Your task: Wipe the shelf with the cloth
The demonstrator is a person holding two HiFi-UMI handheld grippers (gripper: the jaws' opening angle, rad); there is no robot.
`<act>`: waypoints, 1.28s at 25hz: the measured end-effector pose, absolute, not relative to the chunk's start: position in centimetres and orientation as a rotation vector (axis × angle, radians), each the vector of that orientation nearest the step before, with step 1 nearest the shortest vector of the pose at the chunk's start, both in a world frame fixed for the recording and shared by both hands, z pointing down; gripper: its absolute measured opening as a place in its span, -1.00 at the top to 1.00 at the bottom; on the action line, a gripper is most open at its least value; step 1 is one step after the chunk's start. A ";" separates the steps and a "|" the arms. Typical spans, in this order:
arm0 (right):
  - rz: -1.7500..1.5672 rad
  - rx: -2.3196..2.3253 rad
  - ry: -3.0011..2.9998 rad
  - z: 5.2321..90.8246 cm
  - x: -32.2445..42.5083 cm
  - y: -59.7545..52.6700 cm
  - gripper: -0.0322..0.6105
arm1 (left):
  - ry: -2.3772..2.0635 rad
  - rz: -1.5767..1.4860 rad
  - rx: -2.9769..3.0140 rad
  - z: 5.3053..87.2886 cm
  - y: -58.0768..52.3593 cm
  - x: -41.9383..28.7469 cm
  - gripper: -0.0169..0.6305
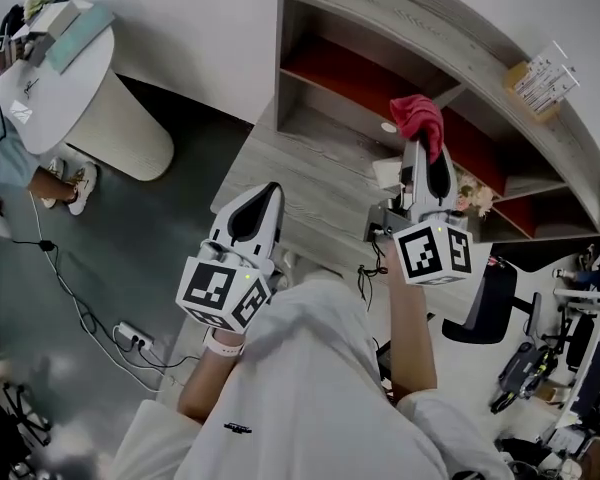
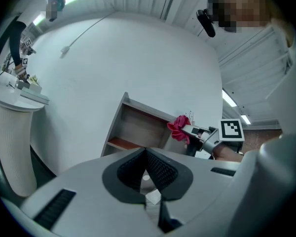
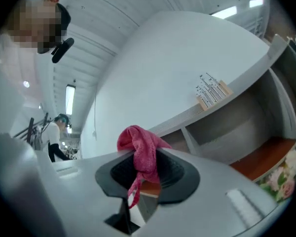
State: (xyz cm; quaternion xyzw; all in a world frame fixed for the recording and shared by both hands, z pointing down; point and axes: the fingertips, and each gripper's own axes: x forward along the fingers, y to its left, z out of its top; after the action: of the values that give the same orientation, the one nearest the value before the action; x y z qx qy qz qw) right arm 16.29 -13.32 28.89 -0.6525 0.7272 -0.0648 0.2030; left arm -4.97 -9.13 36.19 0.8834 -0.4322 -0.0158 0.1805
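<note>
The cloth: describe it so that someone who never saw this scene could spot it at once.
Find the grey wooden shelf unit with red back panels. In front of it, the right gripper pinches the cloth. It is the only crumpled, pinkish-red soft thing there.

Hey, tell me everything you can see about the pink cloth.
The cloth is a small pinkish-red rag of soft, nubbly fabric, crumpled into a bunch. The right claw pinches it near the tips: the bunch bulges above the pads and a thin tail hangs down between them. It is held up in the air in front of the shelf, by the red-backed compartments. As far as the views show, only the claw touches it.
</note>
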 end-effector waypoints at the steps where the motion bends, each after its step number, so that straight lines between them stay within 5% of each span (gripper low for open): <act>1: -0.167 -1.834 2.071 29.1 16.1 -12.6 0.60 | -1.222 -0.047 2.500 36.1 -9.0 -5.2 0.93; 32: -0.138 -1.671 2.629 37.1 10.8 -3.7 0.61 | -1.159 0.069 2.577 38.1 -5.3 -4.9 0.93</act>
State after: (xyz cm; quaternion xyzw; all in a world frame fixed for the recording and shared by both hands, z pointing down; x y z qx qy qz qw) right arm 10.82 -3.75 37.06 -0.5359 0.8430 -0.0443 0.0118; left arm -4.87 -5.34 38.09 0.9005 -0.4050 0.0240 0.1568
